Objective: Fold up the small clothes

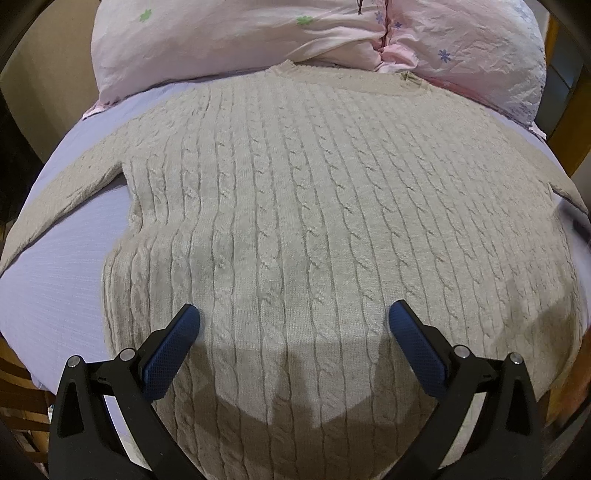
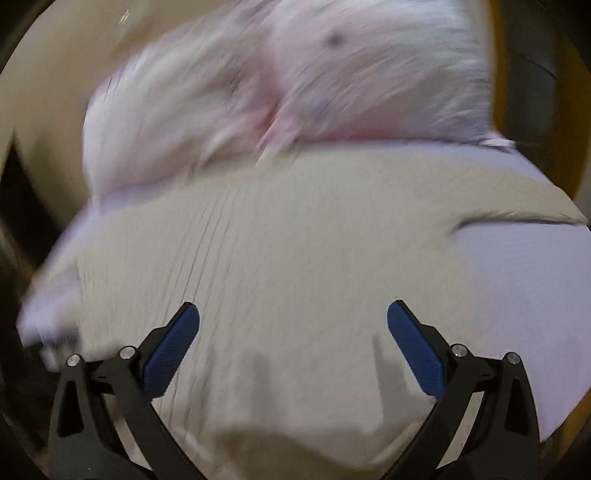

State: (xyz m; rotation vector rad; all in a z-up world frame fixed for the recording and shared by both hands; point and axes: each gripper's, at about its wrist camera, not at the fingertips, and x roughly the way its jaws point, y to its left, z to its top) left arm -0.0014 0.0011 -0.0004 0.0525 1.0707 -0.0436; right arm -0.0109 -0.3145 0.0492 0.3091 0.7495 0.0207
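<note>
A beige cable-knit sweater (image 1: 295, 206) lies spread flat, front up, on a lavender bed sheet (image 1: 51, 280), collar at the far end, sleeves out to both sides. My left gripper (image 1: 294, 314) is open and empty, hovering over the sweater's lower body. The right wrist view is motion-blurred; the sweater (image 2: 280, 266) fills its middle, with one sleeve (image 2: 517, 218) reaching right. My right gripper (image 2: 293, 314) is open and empty above the sweater's lower part.
A pink flowered pillow (image 1: 258, 33) lies beyond the collar, and it also shows blurred in the right wrist view (image 2: 295, 81). A wooden bed frame (image 1: 18, 387) shows at the lower left. The bare sheet (image 2: 524, 302) lies right of the sweater.
</note>
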